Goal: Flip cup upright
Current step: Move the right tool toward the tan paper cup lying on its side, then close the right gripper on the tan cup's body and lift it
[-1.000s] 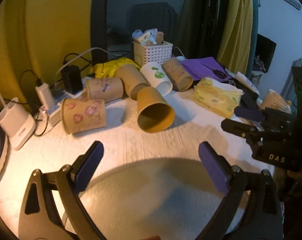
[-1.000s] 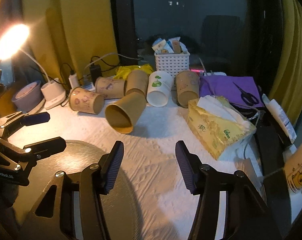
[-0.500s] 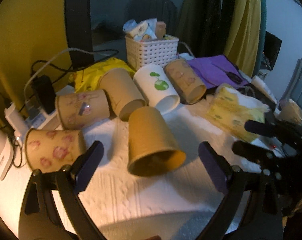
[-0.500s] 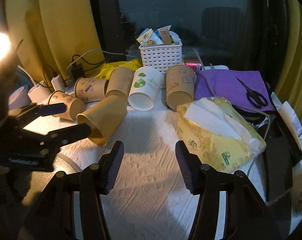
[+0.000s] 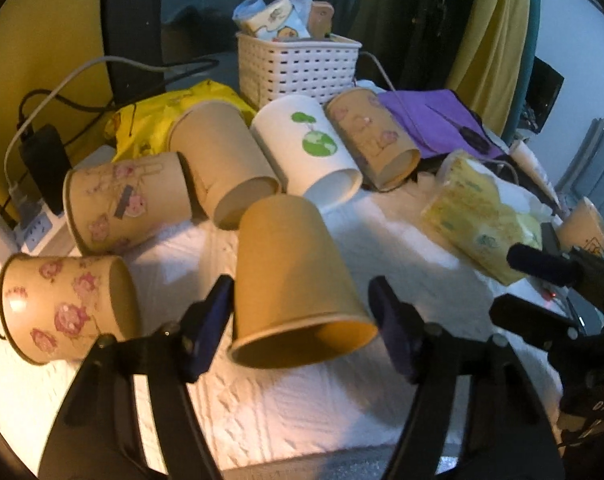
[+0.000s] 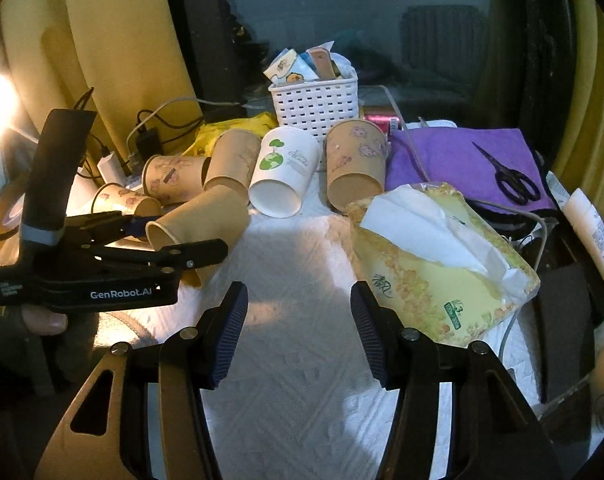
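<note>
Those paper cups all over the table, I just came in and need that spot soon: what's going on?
A person holds a hand-held gripper in each hand. The left hand-held gripper is open with its fingers on either side of a plain brown cup lying on its side, not yet clamped. The right hand-held gripper hangs open over the white tablecloth, holding nothing. Five other cups lie tipped behind.

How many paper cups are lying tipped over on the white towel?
6. Plain brown cup between the left gripper fingers; two flowered ones at left; then a brown, white and flowered row behind. More may be hidden.
</note>
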`<state>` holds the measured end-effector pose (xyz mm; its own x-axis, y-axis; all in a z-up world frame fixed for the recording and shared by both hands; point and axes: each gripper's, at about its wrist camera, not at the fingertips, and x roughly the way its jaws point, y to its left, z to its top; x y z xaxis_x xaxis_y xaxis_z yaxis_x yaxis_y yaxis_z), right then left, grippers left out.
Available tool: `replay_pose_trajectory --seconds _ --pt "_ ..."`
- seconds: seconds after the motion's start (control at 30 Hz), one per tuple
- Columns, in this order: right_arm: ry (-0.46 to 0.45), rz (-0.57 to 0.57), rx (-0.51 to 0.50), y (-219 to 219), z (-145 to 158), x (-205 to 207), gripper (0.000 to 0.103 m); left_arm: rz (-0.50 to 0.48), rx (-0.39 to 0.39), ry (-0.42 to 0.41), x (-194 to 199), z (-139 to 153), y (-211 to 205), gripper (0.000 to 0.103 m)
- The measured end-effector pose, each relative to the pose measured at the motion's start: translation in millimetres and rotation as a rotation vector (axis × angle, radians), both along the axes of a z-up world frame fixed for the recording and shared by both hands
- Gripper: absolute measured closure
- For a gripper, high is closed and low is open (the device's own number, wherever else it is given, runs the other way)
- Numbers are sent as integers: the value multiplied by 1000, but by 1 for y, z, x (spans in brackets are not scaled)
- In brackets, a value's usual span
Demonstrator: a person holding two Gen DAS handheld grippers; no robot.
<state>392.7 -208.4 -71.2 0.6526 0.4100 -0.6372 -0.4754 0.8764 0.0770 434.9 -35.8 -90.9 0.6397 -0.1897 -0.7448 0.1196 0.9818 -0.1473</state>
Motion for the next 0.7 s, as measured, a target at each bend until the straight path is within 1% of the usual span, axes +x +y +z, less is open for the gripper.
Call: replay_pose_trajectory --seconds 0.17,0.3,0.37,0.5,0.7 --pt "-11 5 -6 3 7 -13 46 -21 -13 -13 -22 10 4 34" --pt "-18 -4 -12 1 13 -29 46 -41 -22 -30 -53 23 8 34" --pt "-19 -8 -14 0 15 -38 46 -52 -39 -30 -68 29 9 34" --pt "-27 -5 -20 0 19 -62 46 -91 -107 -33 -105 42 12 34" --pt "-49 11 -37 1 28 -109 46 -123 -138 -46 -167 52 9 34"
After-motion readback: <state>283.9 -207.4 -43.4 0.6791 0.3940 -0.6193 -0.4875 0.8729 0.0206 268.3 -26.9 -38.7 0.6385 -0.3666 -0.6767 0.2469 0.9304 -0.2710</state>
